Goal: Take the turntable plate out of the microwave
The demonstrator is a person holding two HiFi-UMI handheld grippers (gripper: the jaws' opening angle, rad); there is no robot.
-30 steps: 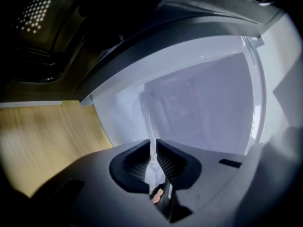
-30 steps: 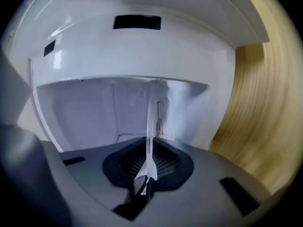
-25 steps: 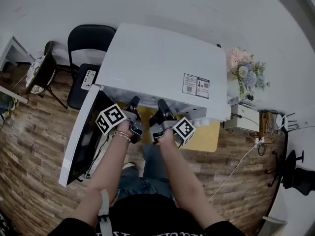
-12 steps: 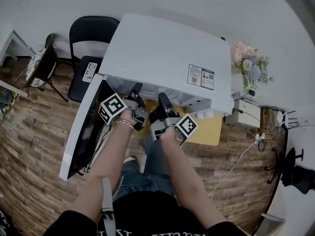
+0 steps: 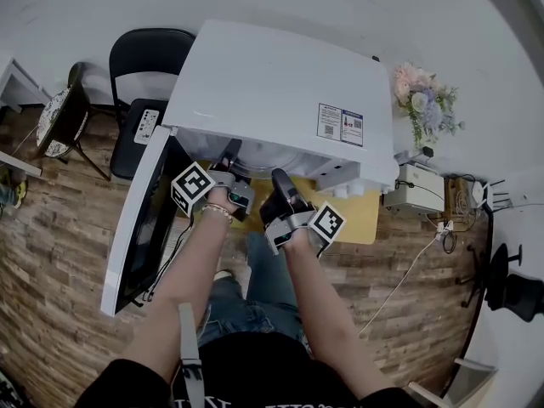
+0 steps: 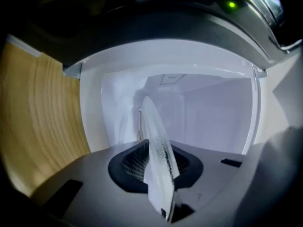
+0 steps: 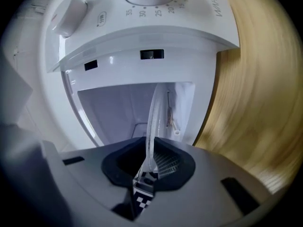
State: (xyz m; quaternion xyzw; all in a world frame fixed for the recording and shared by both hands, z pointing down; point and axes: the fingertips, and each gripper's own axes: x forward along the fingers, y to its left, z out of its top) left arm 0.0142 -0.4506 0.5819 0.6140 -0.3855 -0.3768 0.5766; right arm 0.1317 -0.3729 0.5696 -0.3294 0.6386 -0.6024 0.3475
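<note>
The white microwave (image 5: 272, 92) stands with its door (image 5: 136, 228) swung open to the left. Both grippers reach level into its mouth. The clear glass turntable plate (image 6: 154, 126) stands edge-on in the left gripper view, and my left gripper (image 6: 158, 174) is shut on its rim. My right gripper (image 7: 149, 167) is shut on the opposite rim of the plate (image 7: 154, 112), which rises thin and curved before the white cavity. In the head view the left gripper (image 5: 229, 175) and right gripper (image 5: 280, 187) sit side by side at the cavity's front, and the microwave's top hides most of the plate.
The microwave rests on a wooden table (image 5: 361, 228). Its control knobs (image 7: 71, 15) sit above the right gripper. A black chair (image 5: 144, 75) stands behind the door at left. Flowers (image 5: 425, 109) and a small white box (image 5: 416, 195) are at right, with cables on the plank floor.
Both grippers keep their hold on the plate. The right gripper has drawn back a little out of the cavity, and the left one has rolled slightly.
</note>
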